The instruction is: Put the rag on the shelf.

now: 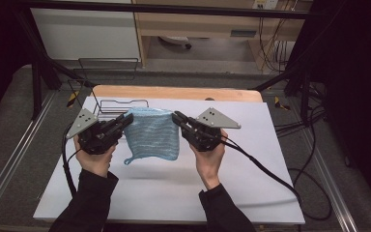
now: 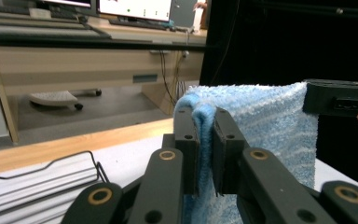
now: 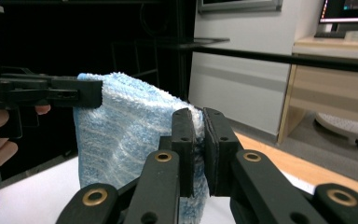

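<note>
1. Both my grippers pinch the blue towel at its top corners: my left gripper clamps the near-left corner, my right gripper the opposite one, jaws pressed tight on terry with the cloth hanging clear above the white mat.
2. Risk: each bite looks shallow, right at the hem. If I pull my hands apart too hard, a corner could slide out and the towel would swing down from one side.
3. Risk: the loop tag dangles lowest; sweeping low could drag it across the mat and twist the cloth.
4. Room: the wire rack sits just behind my left gripper, so moving back there could snag it.
5. Open mat lies toward me and to my right, with the wooden table edge beyond.
</note>
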`<control>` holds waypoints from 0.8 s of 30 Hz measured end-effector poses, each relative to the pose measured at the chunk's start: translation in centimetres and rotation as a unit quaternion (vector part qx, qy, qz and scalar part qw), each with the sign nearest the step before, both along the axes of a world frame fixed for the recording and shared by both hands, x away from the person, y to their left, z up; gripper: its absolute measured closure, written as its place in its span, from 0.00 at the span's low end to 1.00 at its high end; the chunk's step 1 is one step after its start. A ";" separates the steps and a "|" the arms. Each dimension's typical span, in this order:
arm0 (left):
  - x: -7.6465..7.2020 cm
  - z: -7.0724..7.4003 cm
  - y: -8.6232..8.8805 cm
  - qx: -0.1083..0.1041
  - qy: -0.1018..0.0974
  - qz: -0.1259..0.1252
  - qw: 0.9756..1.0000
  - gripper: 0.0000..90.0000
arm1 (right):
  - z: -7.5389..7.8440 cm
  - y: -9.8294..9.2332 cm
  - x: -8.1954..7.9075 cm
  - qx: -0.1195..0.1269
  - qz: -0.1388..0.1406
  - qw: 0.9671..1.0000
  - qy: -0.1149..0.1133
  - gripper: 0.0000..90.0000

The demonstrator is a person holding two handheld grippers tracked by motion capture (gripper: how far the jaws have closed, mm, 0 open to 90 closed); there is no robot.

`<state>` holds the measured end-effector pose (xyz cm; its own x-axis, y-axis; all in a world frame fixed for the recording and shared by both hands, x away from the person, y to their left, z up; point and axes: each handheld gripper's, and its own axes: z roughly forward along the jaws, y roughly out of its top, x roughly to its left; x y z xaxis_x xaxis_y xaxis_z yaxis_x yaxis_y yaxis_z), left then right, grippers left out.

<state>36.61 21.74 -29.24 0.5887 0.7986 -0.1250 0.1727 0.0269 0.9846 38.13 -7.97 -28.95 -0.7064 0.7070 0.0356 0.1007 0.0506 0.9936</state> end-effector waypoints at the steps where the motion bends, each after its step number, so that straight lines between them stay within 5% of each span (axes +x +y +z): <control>1: 0.0 0.1 0.1 -0.002 -0.003 0.001 1.000 0.92 | 0.2 0.1 0.0 0.003 0.001 1.000 -0.003 0.94; 24: 0.8 3.3 3.4 -0.046 -0.040 0.031 0.998 0.92 | 3.2 4.0 1.3 0.024 0.002 0.999 -0.039 0.94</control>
